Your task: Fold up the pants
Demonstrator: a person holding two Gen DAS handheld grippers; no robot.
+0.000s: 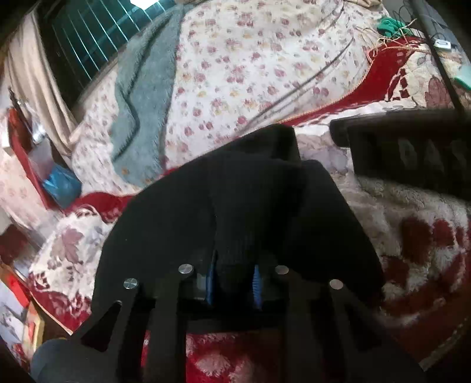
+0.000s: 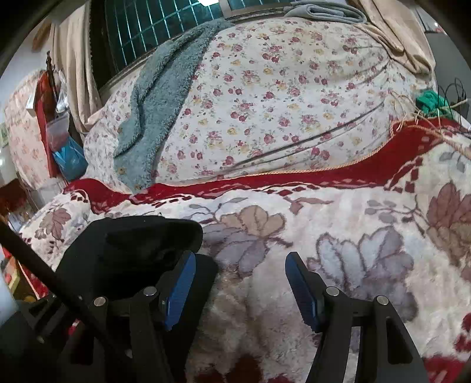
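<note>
Two pairs of tongs are at work over the bed. The left tongs (image 1: 232,282) are clamped on a bunched fold of the black pants (image 1: 235,200); a ribbed ridge of the cloth runs straight out from between the blue pads (image 1: 256,284), and the rest of the garment spreads to either side and ahead of them in a dark heap. That grip looks meant to carry one edge across the garment for a fold, though how far along the folding is I cannot judge from this bundle. Whether the pants hang clear of the blanket or rest on it is not plain.

The right tongs (image 2: 240,282) stand apart with nothing between them, the pads (image 2: 301,290) hovering over the plush flowered blanket (image 2: 338,241). The pants (image 2: 132,250) lie just left of the left pad, seemingly touching it but not gripped. My guess is that this hand is free to take another edge or smooth the cloth.

Both tools point forward and downward toward the bed. Ahead of the left tongs, to their right, a dark blocky part of the other gripper (image 1: 412,153) shows. Farther ahead, beyond the blanket's red border (image 2: 265,179), lie a rose-print quilt (image 2: 279,97) and a grey-blue fleece throw (image 2: 159,97), with a barred window (image 2: 141,26) behind.
</note>
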